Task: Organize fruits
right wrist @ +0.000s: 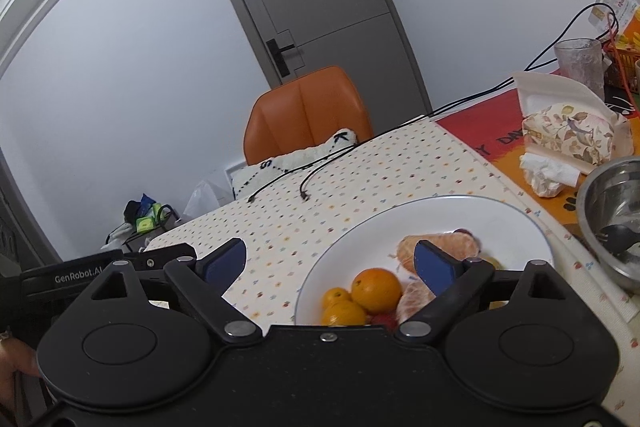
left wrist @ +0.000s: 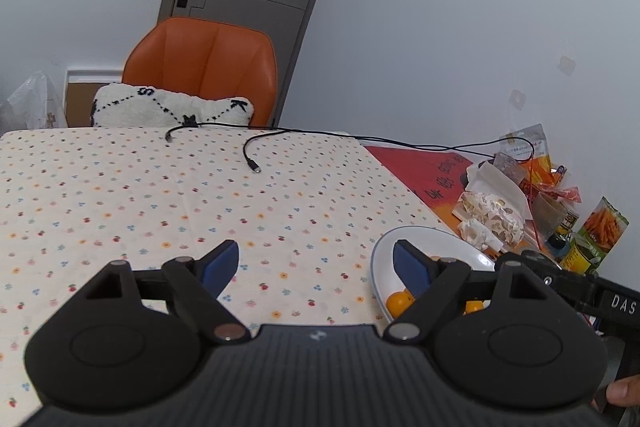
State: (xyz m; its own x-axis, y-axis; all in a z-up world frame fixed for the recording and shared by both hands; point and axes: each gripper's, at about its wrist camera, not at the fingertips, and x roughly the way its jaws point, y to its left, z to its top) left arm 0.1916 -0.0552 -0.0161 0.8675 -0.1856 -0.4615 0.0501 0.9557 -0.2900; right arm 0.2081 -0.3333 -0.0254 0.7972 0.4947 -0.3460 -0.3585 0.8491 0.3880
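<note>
A white plate [right wrist: 472,215] on the flower-print tablecloth holds several fruits: a round orange [right wrist: 376,289], two small oranges [right wrist: 343,313], peeled mandarin pieces [right wrist: 440,247] and something red, mostly hidden. My right gripper [right wrist: 330,259] hovers open above the plate's near left rim, its right finger over the peeled pieces. In the left wrist view the same plate [left wrist: 432,239] lies at the right with a small orange [left wrist: 399,301] showing. My left gripper [left wrist: 316,261] is open over bare cloth left of the plate, holding nothing.
Two black cable ends [left wrist: 256,169] lie on the far cloth. A steel bowl with a spoon [right wrist: 612,223], a tissue pack [right wrist: 568,137], a glass [right wrist: 580,63] and snack packets [left wrist: 600,227] crowd the right side. An orange chair [left wrist: 204,67] with a cushion stands behind the table.
</note>
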